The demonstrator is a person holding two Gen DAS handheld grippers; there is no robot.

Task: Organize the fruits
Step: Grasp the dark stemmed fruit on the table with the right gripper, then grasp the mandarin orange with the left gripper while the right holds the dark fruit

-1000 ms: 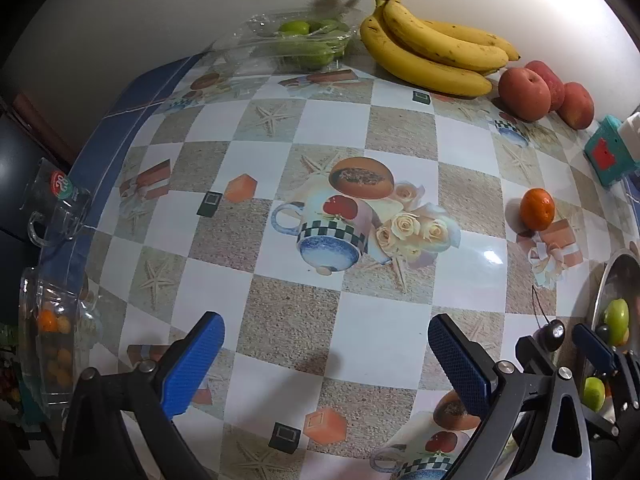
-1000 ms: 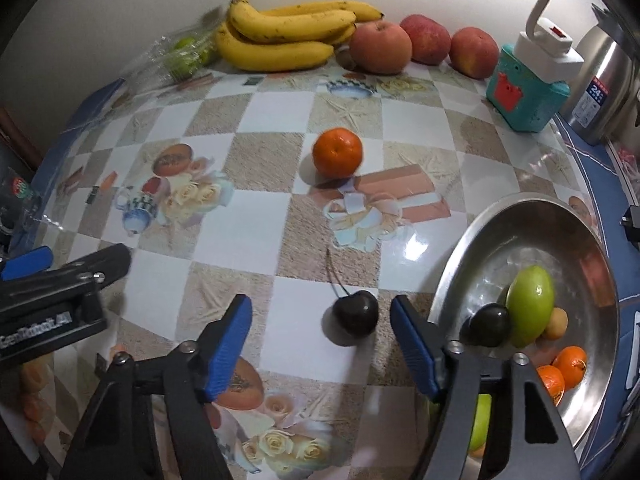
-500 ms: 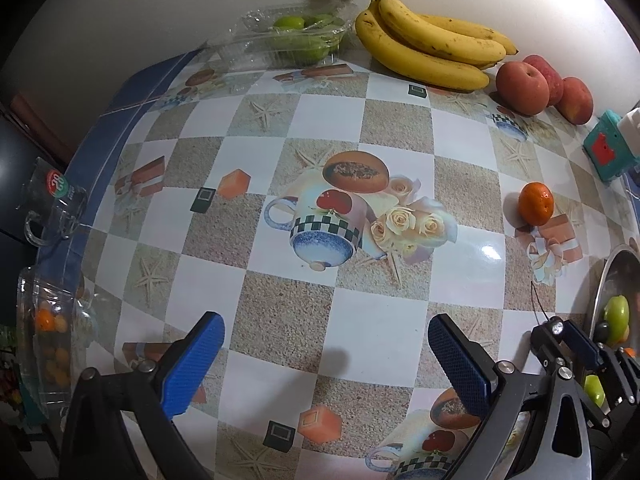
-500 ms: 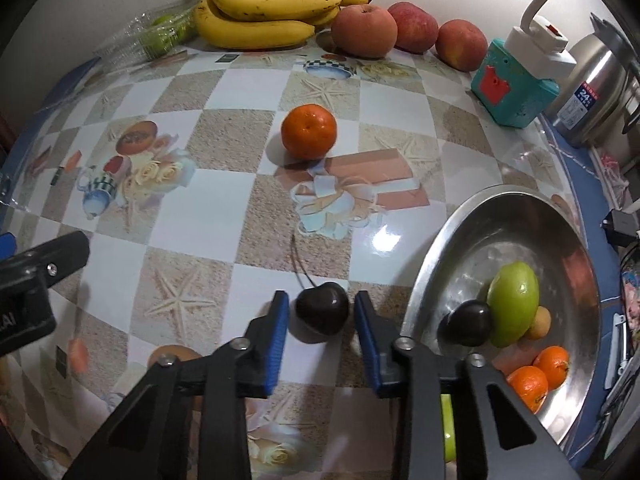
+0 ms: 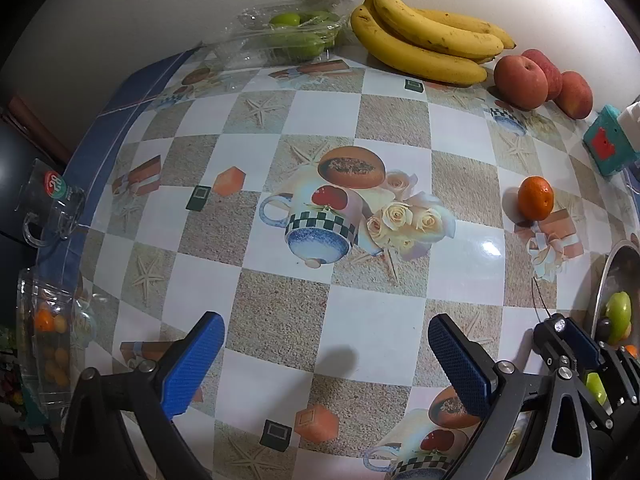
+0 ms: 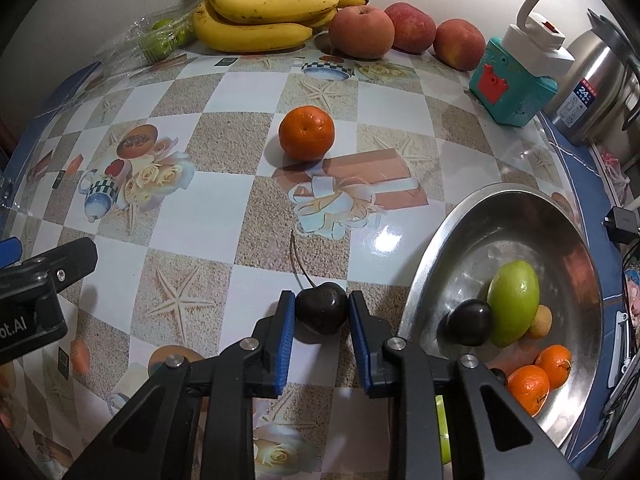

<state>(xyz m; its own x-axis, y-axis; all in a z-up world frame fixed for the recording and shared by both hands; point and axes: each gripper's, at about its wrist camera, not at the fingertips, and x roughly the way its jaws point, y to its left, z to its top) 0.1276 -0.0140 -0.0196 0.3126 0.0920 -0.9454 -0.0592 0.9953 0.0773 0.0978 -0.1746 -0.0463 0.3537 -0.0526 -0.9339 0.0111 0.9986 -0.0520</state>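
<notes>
Right wrist view: the dark glossy cherry (image 6: 321,313) with a thin stem lies on the checkered patterned tablecloth (image 6: 224,216), pinched between the blue pads of the right gripper (image 6: 321,312). Just to its right stands a shiny metal bowl (image 6: 440,248) holding a green fruit (image 6: 513,303), another dark cherry and small oranges. Farther off sits a lone orange tangerine (image 6: 306,132). The left gripper (image 5: 326,344) hangs spread wide over bare cloth, holding nothing.
</notes>
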